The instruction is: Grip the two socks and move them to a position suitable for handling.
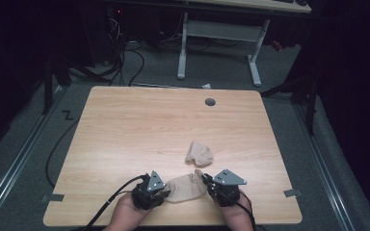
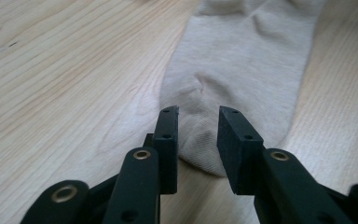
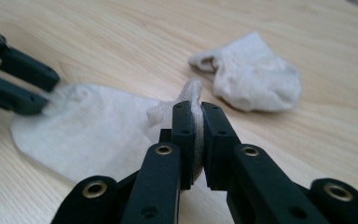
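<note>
Two beige socks lie on the light wooden tabletop. Flat sock rests at the near edge, about 6 o'clock from the tabletop centre, stretched between the two hand-held grippers. Crumpled sock sits bunched just beyond it, toward 12 o'clock from the flat sock, near but apart from it.

Left hand-held gripper: at the 9 o'clock end of the flat sock. In the left gripper view its jaws stand apart, released, straddling the rounded end of the flat sock with a clear gap between them; whether the pads touch the fabric cannot be told. The same jaws appear at the upper left of the right gripper view, parted at the sock's edge.

Right hand-held gripper: at the 3 o'clock end of the flat sock. In the right gripper view its jaws are clenched on a raised fold of the flat sock, fabric pinched between the pads and lifted into a small ridge above them. Crumpled sock lies beyond, at about 1 o'clock from the jaw tips, its open cuff turned toward 9 o'clock.

Grey round cable grommet is set in the tabletop near the far edge, roughly 12 o'clock. Person's hands enter from the bottom of the high view, one behind each gripper.
</note>
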Demonstrator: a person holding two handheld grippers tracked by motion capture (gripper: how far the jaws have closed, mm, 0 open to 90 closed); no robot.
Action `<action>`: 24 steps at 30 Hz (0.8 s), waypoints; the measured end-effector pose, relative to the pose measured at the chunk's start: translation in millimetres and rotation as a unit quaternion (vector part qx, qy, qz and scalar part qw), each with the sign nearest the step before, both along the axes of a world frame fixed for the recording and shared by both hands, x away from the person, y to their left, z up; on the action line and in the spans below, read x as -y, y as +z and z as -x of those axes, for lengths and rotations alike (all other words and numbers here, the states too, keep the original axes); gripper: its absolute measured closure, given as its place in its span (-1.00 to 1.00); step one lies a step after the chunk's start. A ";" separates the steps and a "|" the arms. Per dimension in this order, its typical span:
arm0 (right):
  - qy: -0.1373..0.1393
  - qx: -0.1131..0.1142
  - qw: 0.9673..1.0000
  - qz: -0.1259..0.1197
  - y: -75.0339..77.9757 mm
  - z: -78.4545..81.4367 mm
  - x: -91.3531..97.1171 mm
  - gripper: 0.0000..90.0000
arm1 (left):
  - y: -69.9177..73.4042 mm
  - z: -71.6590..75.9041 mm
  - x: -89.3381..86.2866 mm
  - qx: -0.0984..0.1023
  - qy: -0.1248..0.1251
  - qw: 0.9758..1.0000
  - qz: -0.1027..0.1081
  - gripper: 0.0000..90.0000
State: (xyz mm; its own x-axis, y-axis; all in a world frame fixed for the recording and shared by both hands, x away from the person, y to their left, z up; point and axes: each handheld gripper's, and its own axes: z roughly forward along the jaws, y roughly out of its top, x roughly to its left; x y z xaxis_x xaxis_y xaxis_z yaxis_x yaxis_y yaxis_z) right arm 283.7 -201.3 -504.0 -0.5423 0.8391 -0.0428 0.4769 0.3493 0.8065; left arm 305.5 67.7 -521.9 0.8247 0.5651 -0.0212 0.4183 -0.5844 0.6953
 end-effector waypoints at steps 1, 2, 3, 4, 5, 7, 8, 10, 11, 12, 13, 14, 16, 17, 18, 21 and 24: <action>0.001 -0.007 1.000 0.003 -2.0 -0.6 1.5 0.86 | 0.0 -0.3 -0.9 0.000 0.001 1.000 -0.001 0.53; -0.001 -0.022 1.000 0.014 -6.5 -2.5 4.2 0.83 | -0.2 -0.7 -2.3 -0.001 0.001 1.000 -0.002 0.51; -0.001 -0.022 1.000 0.014 -6.5 -2.5 4.2 0.83 | -0.3 -0.8 -2.9 -0.001 0.001 1.000 -0.001 0.51; -0.004 -0.028 0.999 0.014 -7.9 -3.4 5.4 0.80 | -0.3 -1.0 -3.8 0.000 0.000 1.000 -0.003 0.51; -0.008 -0.038 0.999 0.012 -9.4 -5.4 8.2 0.75 | -0.1 -0.9 -4.1 0.001 0.001 1.000 -0.004 0.51; -0.018 -0.041 0.999 0.006 -9.9 -6.4 11.2 0.69 | 0.4 -0.6 -5.4 0.003 0.001 1.000 -0.008 0.51; -0.019 -0.036 0.999 0.005 -8.6 -6.7 13.4 0.66 | 0.6 -0.5 -6.0 0.005 0.001 1.000 -0.010 0.51; -0.024 -0.029 0.999 0.001 -6.4 -5.5 14.9 0.65 | 0.8 -0.8 -7.3 0.007 0.003 1.000 -0.012 0.50; -0.024 -0.027 0.999 0.002 -6.1 -5.4 15.2 0.65 | 1.0 -1.4 -8.3 0.007 0.005 1.000 -0.014 0.50; -0.023 -0.026 0.999 0.002 -6.0 -5.3 15.1 0.68 | 1.2 -1.8 -9.1 0.009 0.007 1.000 -0.016 0.50; -0.021 -0.030 0.999 0.001 -6.3 -5.2 14.5 0.73 | 1.4 -2.3 -10.1 0.012 0.008 1.000 -0.020 0.50; -0.014 -0.032 0.999 0.003 -6.6 -5.5 13.4 0.81 | 1.5 -2.7 -10.9 0.015 0.009 1.000 -0.022 0.50; -0.004 -0.035 0.999 0.007 -6.8 -6.2 10.9 0.94 | 1.7 -4.4 -12.7 0.016 0.012 1.000 -0.024 0.50; -0.002 -0.036 0.999 0.008 -6.8 -6.4 9.2 0.97 | 1.6 -5.0 -13.3 0.015 0.014 1.000 -0.023 0.50; 0.001 -0.035 0.999 0.010 -6.6 -6.8 7.8 0.99 | 1.7 -5.2 -13.6 0.016 0.014 0.999 -0.023 0.49; 0.011 -0.037 0.999 0.013 -7.3 -8.0 4.1 1.00 | 3.4 -5.9 -14.9 0.023 0.017 0.999 -0.025 0.49; 0.019 -0.040 0.999 0.023 -9.6 -9.5 0.2 1.00 | 9.6 -8.1 -17.6 0.025 0.023 0.999 0.005 0.54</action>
